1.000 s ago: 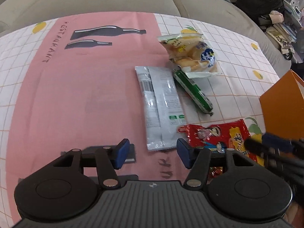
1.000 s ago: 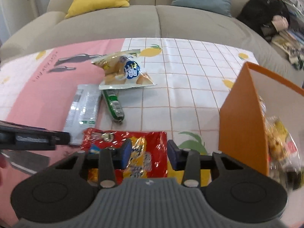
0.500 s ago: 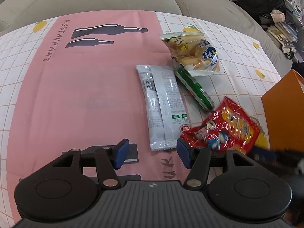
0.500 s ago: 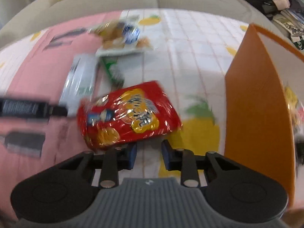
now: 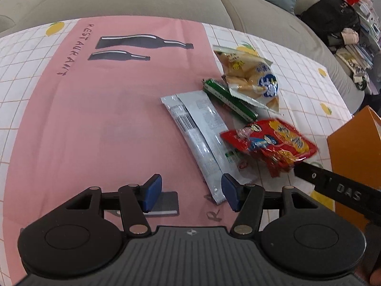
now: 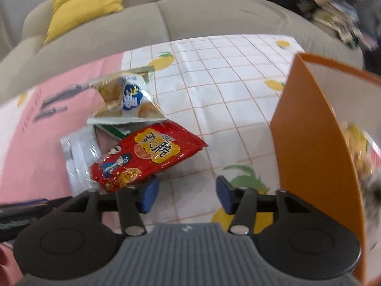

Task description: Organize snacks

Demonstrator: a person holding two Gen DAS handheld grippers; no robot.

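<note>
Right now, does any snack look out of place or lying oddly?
Yes. The red snack bag sits tilted beside the right gripper, whose fingers have just been opening with nothing between them. It partly covers the grey packet, outside the orange box.

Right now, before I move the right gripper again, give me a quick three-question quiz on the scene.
1. True or false: the red packet is inside the orange box.
2. Which snack lies between the grey packet and the bread bag? A) green stick B) banana C) can
3. Are the jaws of the right gripper open or shut?

Key:
1. False. It is outside the box, to its left.
2. A.
3. Open. They have just been opening and nothing is between them. The red packet sits beside the left jaw.
</note>
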